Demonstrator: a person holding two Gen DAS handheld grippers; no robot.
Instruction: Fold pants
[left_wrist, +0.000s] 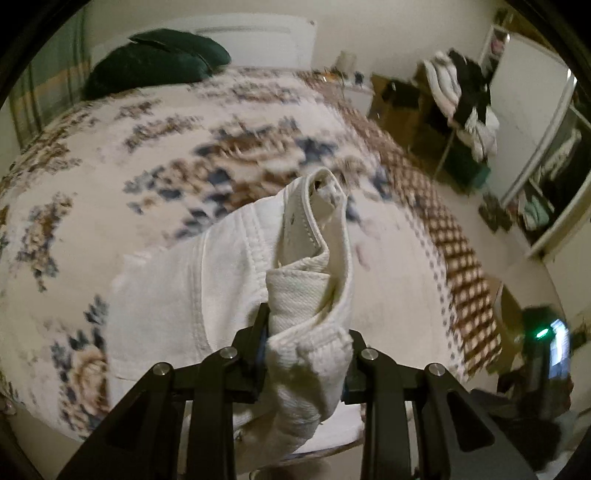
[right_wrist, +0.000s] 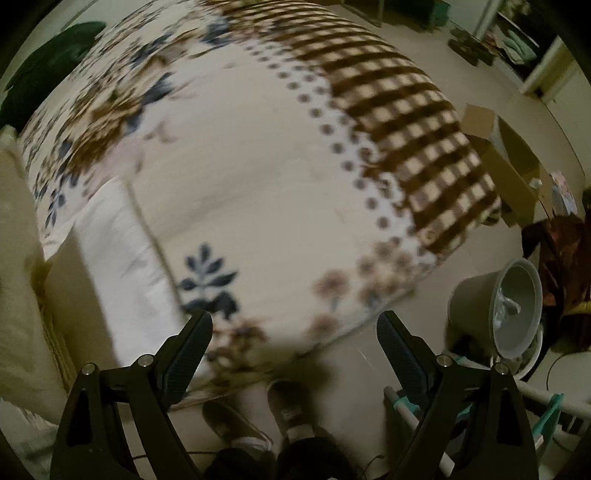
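Gripping a bunched corner of the white pants (left_wrist: 236, 266), the left tongs (left_wrist: 306, 339) are clamped shut on thick cloth near what looks like the waistband, with the rest of the garment draped down onto the patterned bed (left_wrist: 110, 166). The right tongs (right_wrist: 293, 332) hang wide open with nothing between them, above the near edge of the bed; in that view the pants show as a pale strip at the left side of the bedspread.

My reading is that the fold is at an early or middle step: one end is lifted in a single grip, and the cloth is not yet laid flat or doubled over. The next move likely calls for the right tongs to reach across and take a matching corner or edge, so both ends can be carried together and lowered evenly. Motion blur hides fine detail of how the legs lie. A dark green pillow (left_wrist: 159, 55) sits at the far end.
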